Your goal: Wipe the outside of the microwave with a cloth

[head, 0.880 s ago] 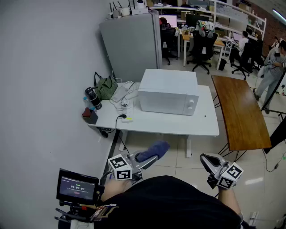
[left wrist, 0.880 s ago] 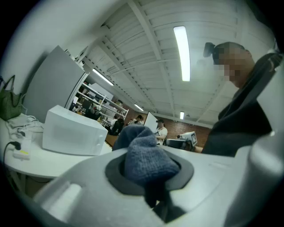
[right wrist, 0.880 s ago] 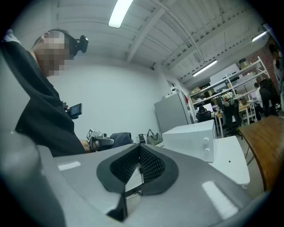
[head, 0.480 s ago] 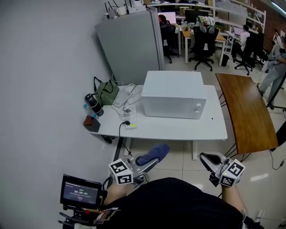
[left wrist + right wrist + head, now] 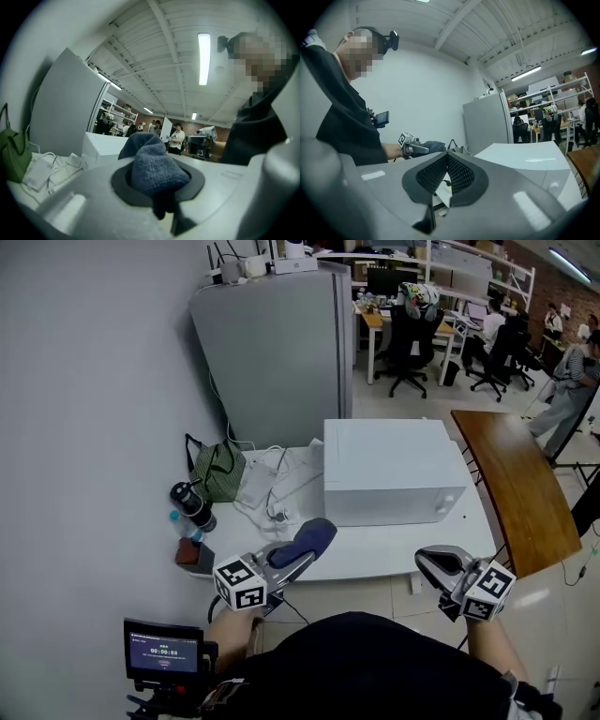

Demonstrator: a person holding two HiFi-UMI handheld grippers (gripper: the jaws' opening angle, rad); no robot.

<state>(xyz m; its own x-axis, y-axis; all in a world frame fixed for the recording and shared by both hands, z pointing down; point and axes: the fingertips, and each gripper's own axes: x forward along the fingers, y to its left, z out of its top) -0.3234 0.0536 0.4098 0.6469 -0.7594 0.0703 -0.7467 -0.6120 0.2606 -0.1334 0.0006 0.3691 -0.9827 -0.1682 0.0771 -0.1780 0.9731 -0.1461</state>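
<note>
Left gripper (image 5: 292, 562): jaws clamped on blue cloth (image 5: 307, 539), above near table (image 5: 375, 556) edge.
Right gripper (image 5: 435, 565): jaws together, empty.
White microwave (image 5: 389, 482): on table, beyond both.

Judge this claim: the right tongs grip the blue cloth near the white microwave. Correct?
No: the left tongs grip the cloth near the white microwave, as the left gripper view shows. The right tongs are shut, empty.

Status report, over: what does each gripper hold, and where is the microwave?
Left gripper shut on blue cloth. Right gripper shut, empty. Microwave on table, cloth not yet touching it. Cables lie left of it.
</note>
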